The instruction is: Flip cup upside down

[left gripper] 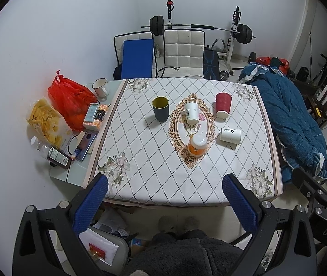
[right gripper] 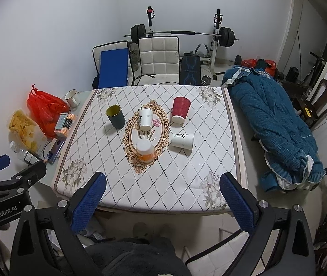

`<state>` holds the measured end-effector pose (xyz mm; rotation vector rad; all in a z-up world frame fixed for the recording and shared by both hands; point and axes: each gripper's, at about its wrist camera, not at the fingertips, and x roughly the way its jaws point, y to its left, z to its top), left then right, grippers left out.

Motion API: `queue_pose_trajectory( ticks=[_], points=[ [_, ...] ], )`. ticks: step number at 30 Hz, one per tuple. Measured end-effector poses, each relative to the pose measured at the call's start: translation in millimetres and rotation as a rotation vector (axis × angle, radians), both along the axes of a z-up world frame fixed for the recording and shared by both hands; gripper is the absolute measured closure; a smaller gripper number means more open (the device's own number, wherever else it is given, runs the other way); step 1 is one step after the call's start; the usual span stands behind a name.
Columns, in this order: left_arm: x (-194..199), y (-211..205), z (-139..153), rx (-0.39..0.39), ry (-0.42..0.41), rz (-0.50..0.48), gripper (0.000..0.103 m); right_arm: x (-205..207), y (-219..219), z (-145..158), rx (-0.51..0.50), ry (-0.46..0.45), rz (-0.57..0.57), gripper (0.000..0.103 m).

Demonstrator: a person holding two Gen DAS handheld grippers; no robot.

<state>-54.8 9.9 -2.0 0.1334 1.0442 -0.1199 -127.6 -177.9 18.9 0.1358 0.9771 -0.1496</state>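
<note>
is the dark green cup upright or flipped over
Upright. The dark green cup stands on its base on the tablecloth, and its open mouth with the yellow inside faces up in both views.

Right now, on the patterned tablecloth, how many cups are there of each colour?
White paper cups: 2, one standing and one on its side
Red cup: 1
Dark cup with yellow inside: 1
Orange-and-white cup: 1
Total: 5

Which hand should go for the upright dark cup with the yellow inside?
Probably left. The dark cup stands on the table's left side, nearer the open left claw; the right claw would cross over other cups.
</note>
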Motion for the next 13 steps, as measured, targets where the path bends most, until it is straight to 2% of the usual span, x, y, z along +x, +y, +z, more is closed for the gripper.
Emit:
queue_pose_trajectory(
  ticks=[13],
  points=[
    [-0.2, -1.1, -2.0, 0.000, -0.006, 0.016, 0.001, -2.2, 0.1, -1.9, 0.002, -0.002, 0.002, 0.002]
  ],
)
